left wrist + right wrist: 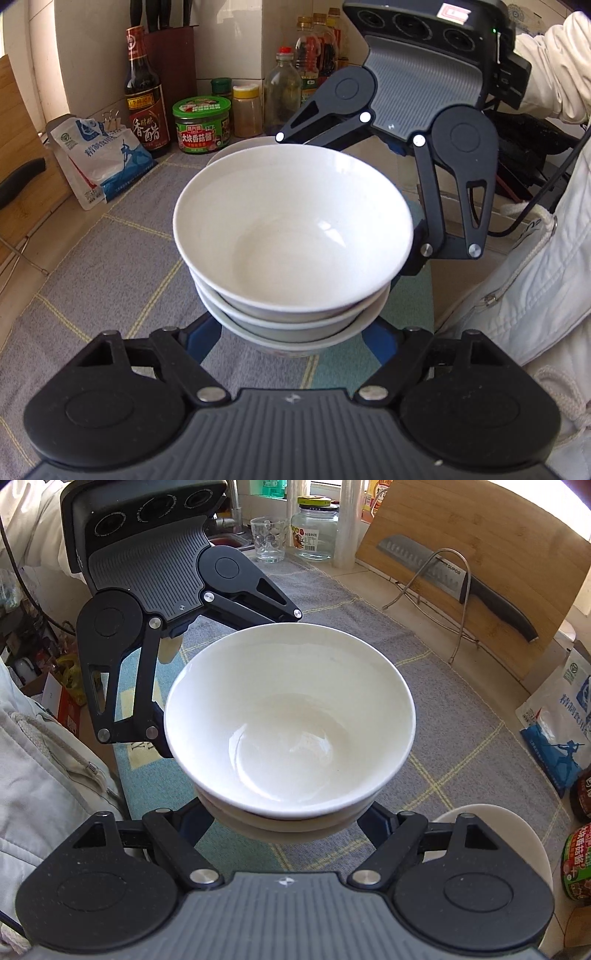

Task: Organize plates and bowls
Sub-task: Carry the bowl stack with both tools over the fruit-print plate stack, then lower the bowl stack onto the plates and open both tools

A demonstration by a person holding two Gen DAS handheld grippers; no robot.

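Grey checked cloth (110, 258) is covering the kitchen counter, and everything here I am placing relative to the stack of white bowls (291, 236) in the middle. This stack, three bowls nested one in another as far as I can count, is hanging above the cloth between two grippers. The left gripper (291, 332) is coming from the near side in the left wrist view, and its blue fingers (201, 339) are reaching under the lowest bowl on both sides; it is clamped on the stack. The right gripper (288, 819) is facing it from the opposite side, its fingers going under the same stack, but the bowls are hiding the pads, so I cannot tell if it is pressing or only standing around.

Behind the stack, partly hidden by it, a white plate (236, 147) is lying on the cloth. Beyond the plate, against the wall, a dark vinegar bottle (144, 96), a green-lidded jar (202, 123) and several other bottles are standing. To the left of the stack in that view a blue and white bag (99, 155) is leaning. In the right wrist view, far beyond the stack, a wooden cutting board (480, 572) is standing on a wire rack with a knife (461, 583) in front of it. A person in a white jacket (535, 258) is standing just beside the counter.
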